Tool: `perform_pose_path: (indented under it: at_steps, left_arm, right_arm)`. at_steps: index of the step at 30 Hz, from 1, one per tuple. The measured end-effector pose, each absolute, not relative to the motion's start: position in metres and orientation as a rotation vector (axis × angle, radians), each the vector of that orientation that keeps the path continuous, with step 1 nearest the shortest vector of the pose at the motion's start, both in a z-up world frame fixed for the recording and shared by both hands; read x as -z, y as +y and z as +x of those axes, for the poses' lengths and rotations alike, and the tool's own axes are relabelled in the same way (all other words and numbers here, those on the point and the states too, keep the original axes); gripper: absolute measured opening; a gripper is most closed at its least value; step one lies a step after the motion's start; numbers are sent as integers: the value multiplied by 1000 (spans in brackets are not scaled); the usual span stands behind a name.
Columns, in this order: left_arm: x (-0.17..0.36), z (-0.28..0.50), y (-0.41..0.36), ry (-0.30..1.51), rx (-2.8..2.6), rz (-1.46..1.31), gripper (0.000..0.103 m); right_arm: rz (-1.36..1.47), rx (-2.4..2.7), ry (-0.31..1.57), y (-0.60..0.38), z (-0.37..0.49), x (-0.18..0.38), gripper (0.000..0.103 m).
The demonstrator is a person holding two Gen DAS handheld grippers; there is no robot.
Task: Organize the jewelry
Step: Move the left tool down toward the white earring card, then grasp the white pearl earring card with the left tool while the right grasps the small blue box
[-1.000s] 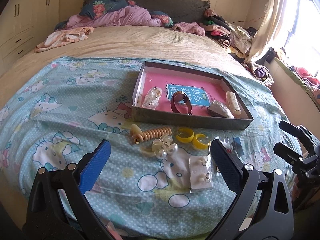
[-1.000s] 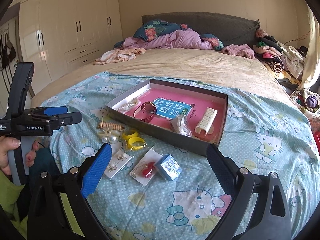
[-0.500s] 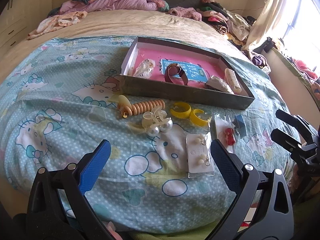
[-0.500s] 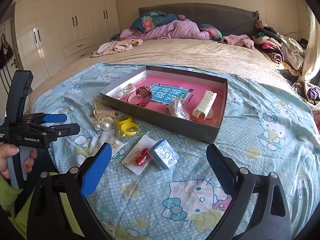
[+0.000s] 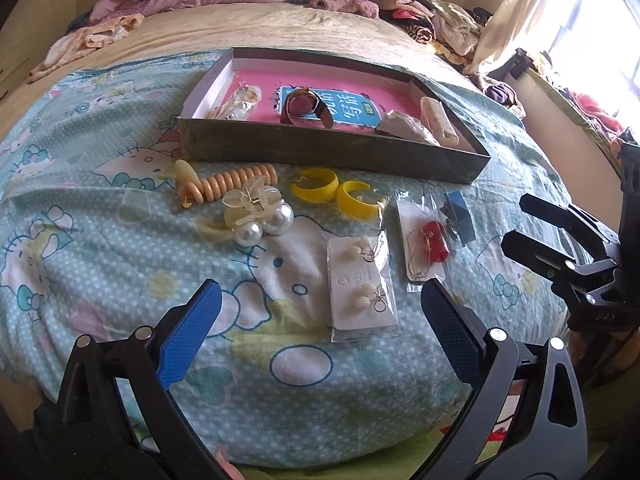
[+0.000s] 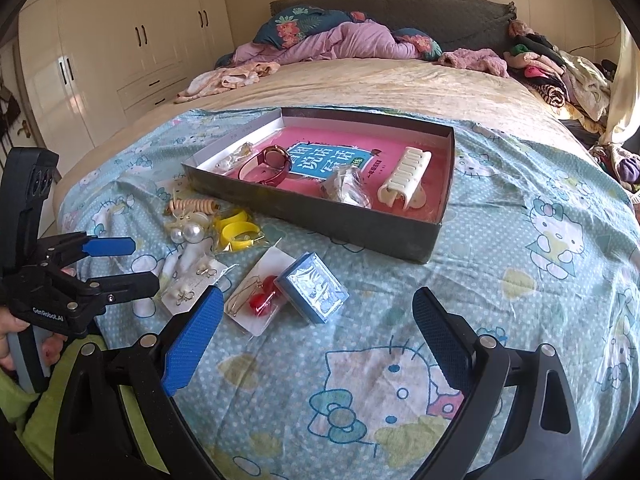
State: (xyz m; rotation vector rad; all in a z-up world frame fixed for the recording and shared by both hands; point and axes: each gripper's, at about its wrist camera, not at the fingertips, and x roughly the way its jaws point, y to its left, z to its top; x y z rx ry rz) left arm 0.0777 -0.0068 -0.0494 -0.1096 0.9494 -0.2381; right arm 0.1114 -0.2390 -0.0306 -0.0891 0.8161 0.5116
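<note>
Two claws: I saw left claw [image 5: 318, 312] and right claw [image 6: 318, 318] both spread wide, empty.
Loose jewelry: earring card [image 5: 362, 284] lay on bed [image 5: 100, 240], before box [image 5: 320, 148].
Box: held watch [image 5: 306, 106].

Home bedrm: bed [image 6: 400, 80] w/ quilt, wardrobe [image 6: 120, 40].

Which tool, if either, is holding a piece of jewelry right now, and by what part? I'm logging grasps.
Neither. The left tool and right tool are both open and empty above the bedspread.
</note>
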Motion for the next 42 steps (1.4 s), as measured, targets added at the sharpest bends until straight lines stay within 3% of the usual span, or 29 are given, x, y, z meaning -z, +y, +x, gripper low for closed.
perform_pose_path:
  at_steps: [7,9,13,21,28,31,33,42]
  left_arm:
    - [58,82,-21,974,284,-90,88]
    - [61,84,-24,986,295,-86,75]
    - [68,86,-33,1011,328,-73,60]
    - [78,93,-44,1047,340,-58,60]
    - [82,98,-43,1050,338,-72,59]
    - [82,99,-41,1043,330,-84,51]
    - [82,99,-37,1039,318,-96,34]
    - [67,88,-31,978,318,-106,33]
  right_arm:
    - [-88,-523,836,-238,116,40,94]
    - [-86,-524,842,-237,118,43,94]
    - [-87,-529,851,-236,123,47,94]
    - [-82,-547,880,-230,140,59,90]
    - [-64,-589,910,-224,152,70,75]
    - [-47,-622,905,-221,157,71,62]
    - [-33,-651,906,-218,158,70,51]
    - [-43,-632,872,-223,149,61,50]
